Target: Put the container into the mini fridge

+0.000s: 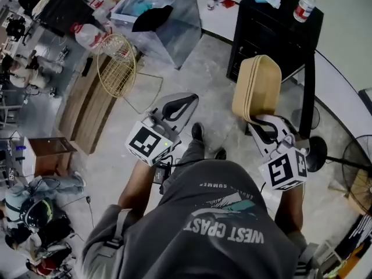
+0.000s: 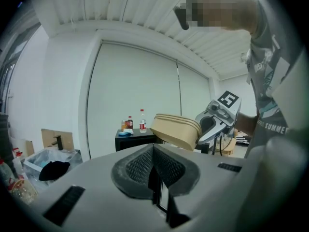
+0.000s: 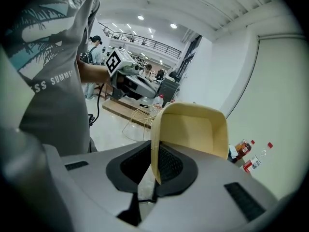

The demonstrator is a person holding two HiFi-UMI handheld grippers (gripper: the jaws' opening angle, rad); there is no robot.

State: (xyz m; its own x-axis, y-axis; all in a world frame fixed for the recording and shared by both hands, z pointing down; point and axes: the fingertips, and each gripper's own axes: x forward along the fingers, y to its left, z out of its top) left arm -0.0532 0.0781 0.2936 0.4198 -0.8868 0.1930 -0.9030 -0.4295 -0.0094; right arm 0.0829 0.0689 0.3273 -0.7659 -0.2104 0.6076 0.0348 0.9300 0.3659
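A beige plastic container [image 1: 257, 87] hangs in the air on its side, its open face turned to the right. My right gripper [image 1: 259, 120] is shut on its rim; in the right gripper view the thin wall of the container [image 3: 193, 129] runs down between the two pads of the gripper [image 3: 153, 166]. The black mini fridge [image 1: 267, 34] stands just beyond it by the wall, door closed, with bottles [image 1: 305, 3] on top. My left gripper [image 1: 177, 106] is raised at the left, shut and empty [image 2: 154, 166], well apart from the container [image 2: 176, 128].
A wire basket [image 1: 119, 68] and a clear bin [image 1: 174, 28] holding a black cloth stand on the floor at the left. A wooden pallet [image 1: 87, 106] lies beside them. Fan stands [image 1: 317, 156] are at the right, close to the fridge.
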